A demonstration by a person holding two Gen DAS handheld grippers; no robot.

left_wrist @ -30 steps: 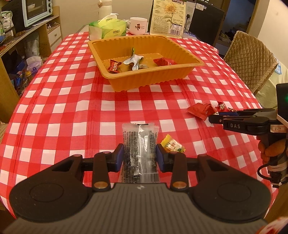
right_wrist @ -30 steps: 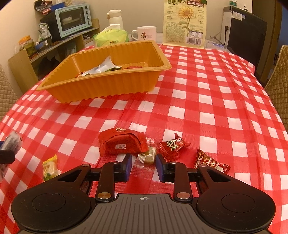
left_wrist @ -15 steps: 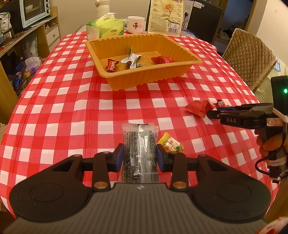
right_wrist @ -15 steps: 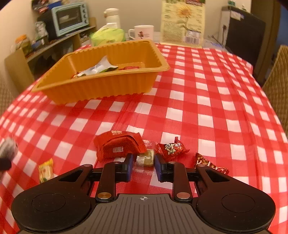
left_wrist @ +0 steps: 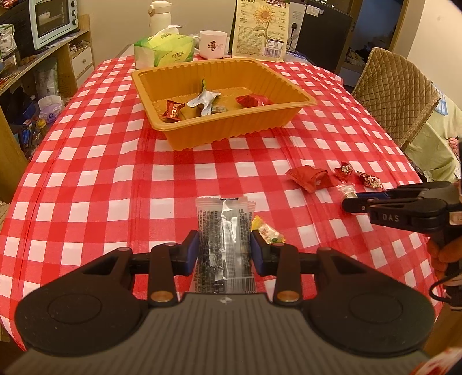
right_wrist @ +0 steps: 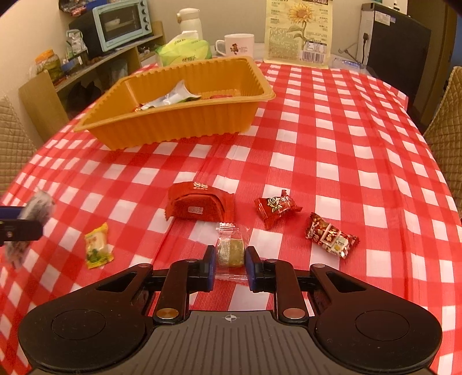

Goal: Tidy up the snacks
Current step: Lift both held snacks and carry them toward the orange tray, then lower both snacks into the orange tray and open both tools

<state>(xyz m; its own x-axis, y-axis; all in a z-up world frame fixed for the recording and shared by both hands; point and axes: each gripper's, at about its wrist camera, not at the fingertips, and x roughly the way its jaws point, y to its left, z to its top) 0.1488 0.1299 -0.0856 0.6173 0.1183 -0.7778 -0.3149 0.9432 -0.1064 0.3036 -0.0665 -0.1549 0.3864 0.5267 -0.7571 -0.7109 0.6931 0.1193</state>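
My left gripper is shut on a clear packet of dark snack and holds it above the checked cloth. My right gripper is shut on a small clear-wrapped candy, lifted a little off the table; it also shows in the left wrist view. The orange tray at the back holds several snacks. A big red packet, two red candies and a yellow candy lie on the cloth.
Behind the tray stand a tissue pack, a white mug and a sunflower-seed bag. A quilted chair is at the right, shelves with a toaster oven at the left.
Both grippers have risen a little with their snacks. The right gripper's candy has come up off the cloth, away from the red packets.
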